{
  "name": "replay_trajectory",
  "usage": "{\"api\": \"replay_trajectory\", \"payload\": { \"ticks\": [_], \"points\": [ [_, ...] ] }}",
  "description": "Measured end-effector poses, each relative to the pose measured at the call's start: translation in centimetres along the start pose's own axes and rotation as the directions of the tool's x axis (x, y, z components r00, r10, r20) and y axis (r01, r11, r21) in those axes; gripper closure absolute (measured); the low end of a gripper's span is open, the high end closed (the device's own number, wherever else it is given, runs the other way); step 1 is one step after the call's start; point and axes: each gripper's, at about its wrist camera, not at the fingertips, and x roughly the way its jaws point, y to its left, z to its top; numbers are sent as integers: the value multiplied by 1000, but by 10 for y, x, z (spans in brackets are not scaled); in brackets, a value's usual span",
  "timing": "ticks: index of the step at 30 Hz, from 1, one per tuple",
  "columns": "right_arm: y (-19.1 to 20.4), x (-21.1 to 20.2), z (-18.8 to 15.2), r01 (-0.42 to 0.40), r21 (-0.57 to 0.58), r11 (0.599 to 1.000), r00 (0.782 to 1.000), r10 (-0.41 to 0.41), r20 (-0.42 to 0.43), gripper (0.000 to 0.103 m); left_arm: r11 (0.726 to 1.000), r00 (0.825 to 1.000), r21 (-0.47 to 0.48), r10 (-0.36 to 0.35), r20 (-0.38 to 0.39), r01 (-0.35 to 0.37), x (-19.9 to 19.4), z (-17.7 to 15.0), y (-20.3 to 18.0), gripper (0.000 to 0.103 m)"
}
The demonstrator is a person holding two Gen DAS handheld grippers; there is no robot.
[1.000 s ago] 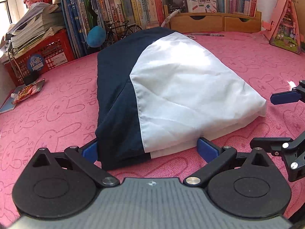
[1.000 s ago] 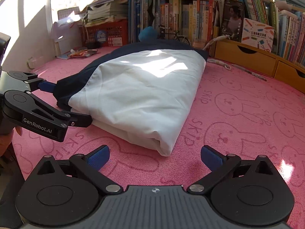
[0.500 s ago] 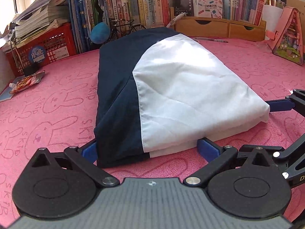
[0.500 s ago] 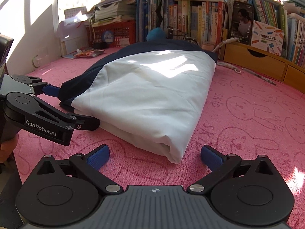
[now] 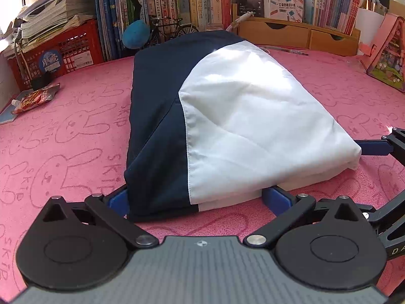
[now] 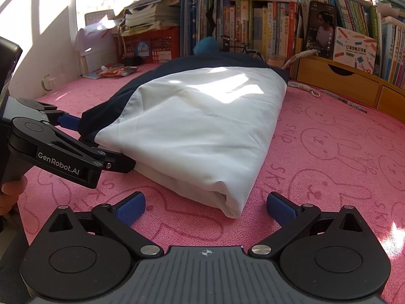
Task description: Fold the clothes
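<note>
Garment: the folded navy-and-white fabric garment [image 5: 222, 116] is lying mid-frame on the pink bunny-print desk cover [image 5: 63, 126].
Left tool [image 5: 200, 198]: released, now straddling the garment's near edge.
Right tool [image 6: 205, 204]: released, sitting closer to the white corner than earlier.

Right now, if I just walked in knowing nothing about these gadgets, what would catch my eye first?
Probably the folded navy and white garment, lying in the middle of a bright pink cloth printed with rabbits. Next, the two black tools at its near edge: the left tool straddling the near edge, the right tool open around the white corner. Behind stands a packed row of books.
</note>
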Motion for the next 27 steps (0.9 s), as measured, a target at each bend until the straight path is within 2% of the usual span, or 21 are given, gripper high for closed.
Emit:
{"api": "replay_trajectory", "payload": {
  "ticks": [3, 8, 13, 17, 20, 23, 27],
  "points": [
    [2, 1, 0, 14, 14, 1000, 1000, -14, 1, 0, 1000, 1000, -19, 17, 0, -17, 1, 1, -1, 0],
    [6, 0, 4, 36, 31, 999, 999, -35, -31, 0, 999, 999, 4, 33, 0, -33, -6, 2, -6, 0],
    [8, -6, 9, 0, 34, 999, 998, 2, -61, 0, 998, 999, 46, 43, 10, -44, -20, 2, -11, 0],
    [11, -21, 15, 16, 2, 1000, 1000, -16, -15, 0, 995, 999, 79, 51, 18, -52, -31, 2, -15, 0],
    [11, -31, 22, 14, 5, 1000, 1000, -14, 2, 0, 997, 999, 66, 24, 32, -26, -46, 6, -15, 0],
    [10, -35, 27, 6, 20, 1000, 1000, -6, -5, 0, 998, 999, 58, 26, 36, -28, -53, 10, -15, 0],
    [9, -34, 28, 3, 24, 1000, 1000, -2, -20, 0, 999, 1000, 46, 10, 2, -10, -49, 11, -11, 0]
  ]
}}
